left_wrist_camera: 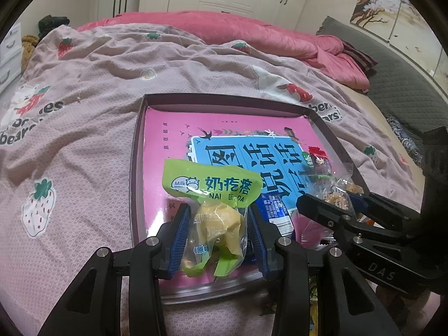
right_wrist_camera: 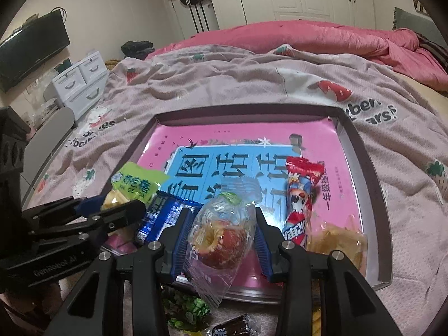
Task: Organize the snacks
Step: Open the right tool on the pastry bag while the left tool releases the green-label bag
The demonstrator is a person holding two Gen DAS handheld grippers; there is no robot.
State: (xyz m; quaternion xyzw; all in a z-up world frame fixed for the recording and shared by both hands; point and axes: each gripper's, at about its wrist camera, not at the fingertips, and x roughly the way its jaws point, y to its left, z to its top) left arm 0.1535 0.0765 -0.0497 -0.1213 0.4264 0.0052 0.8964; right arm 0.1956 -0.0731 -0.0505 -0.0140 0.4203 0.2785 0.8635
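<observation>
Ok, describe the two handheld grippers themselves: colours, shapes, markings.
Both match: matte black angular linkage arms with silver round pivot pins, and blue ribbed pads inside the fingers. The left gripper body reads "GenRobot.AI" in the right wrist view; the right gripper shows "DAS" lettering in the left wrist view. No cables or sleeves visible.

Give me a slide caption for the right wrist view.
Right gripper holding a clear-wrapped red snack over the tray.

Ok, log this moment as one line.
left gripper: shut on green milk-curd packet | right gripper: shut on clear-wrapped red pastry | both over grey tray
</observation>
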